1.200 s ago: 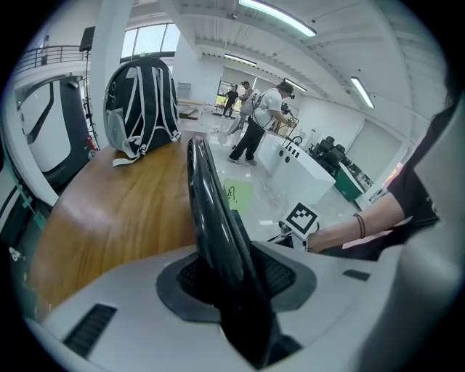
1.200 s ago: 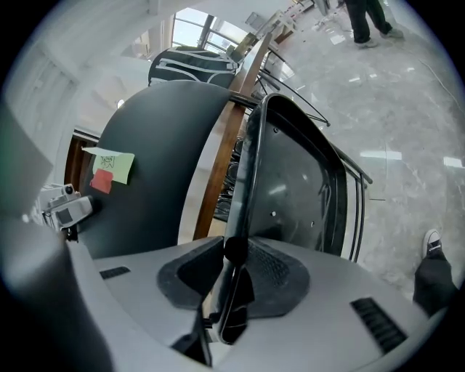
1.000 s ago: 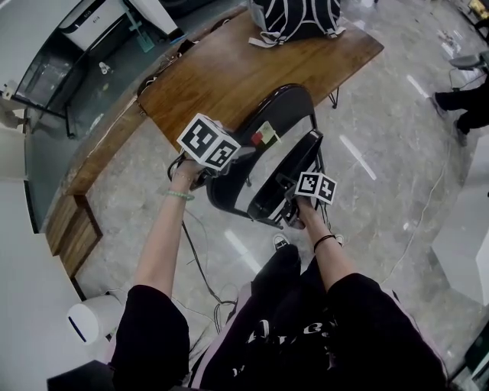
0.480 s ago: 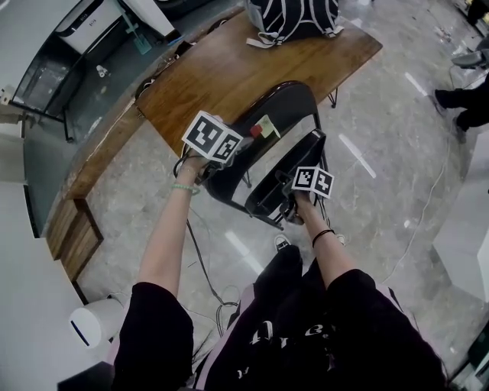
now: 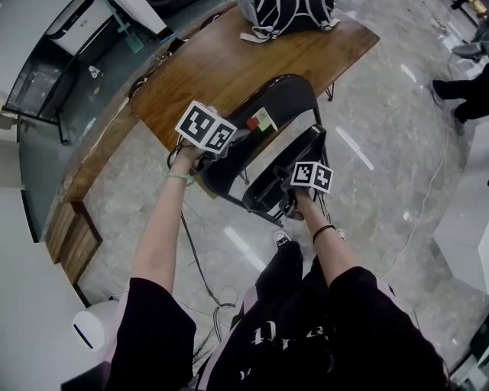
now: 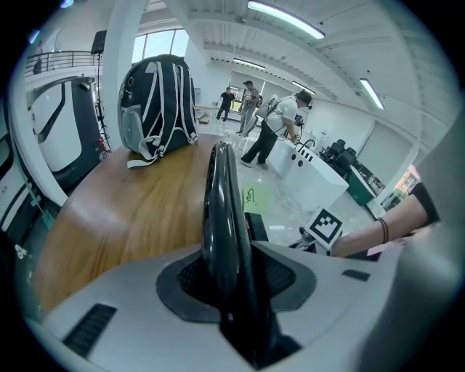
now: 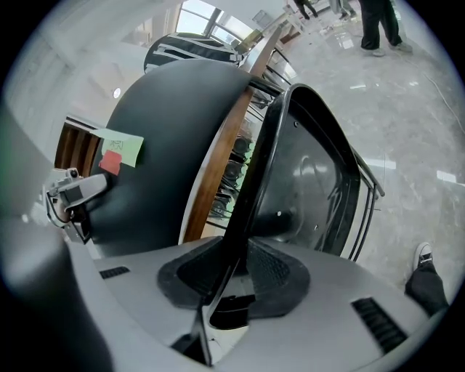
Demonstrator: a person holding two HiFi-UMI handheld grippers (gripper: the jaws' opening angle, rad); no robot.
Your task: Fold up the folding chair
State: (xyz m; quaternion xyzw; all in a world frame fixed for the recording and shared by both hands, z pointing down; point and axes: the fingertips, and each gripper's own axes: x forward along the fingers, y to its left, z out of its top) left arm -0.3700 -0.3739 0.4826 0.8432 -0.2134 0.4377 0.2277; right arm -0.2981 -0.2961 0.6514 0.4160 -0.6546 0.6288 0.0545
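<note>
The black folding chair [image 5: 269, 107] stands half open beside the wooden table, a green and a red sticky note [image 5: 262, 121] on its backrest. My left gripper [image 5: 231, 142] is shut on the backrest's side edge, a glossy black rim [image 6: 221, 211] running upright between the left gripper's [image 6: 234, 280] pads. The right gripper [image 5: 287, 201] is shut on the front edge of the tilted seat [image 5: 289, 169]. In the right gripper view that thin seat edge [image 7: 256, 182] passes between the right gripper's [image 7: 231, 282] pads, with the backrest [image 7: 171, 138] behind it.
A wooden table [image 5: 229, 61] with a black backpack [image 5: 286, 14] lies just beyond the chair. A low wooden bench [image 5: 76, 221] runs at the left. Cables [image 5: 195, 260] trail on the glossy floor. A white bin [image 5: 88, 328] stands lower left. People [image 6: 280, 127] stand in the distance.
The left gripper has shifted a little with the backrest's edge still in it. The right gripper has stayed on the seat's edge.
</note>
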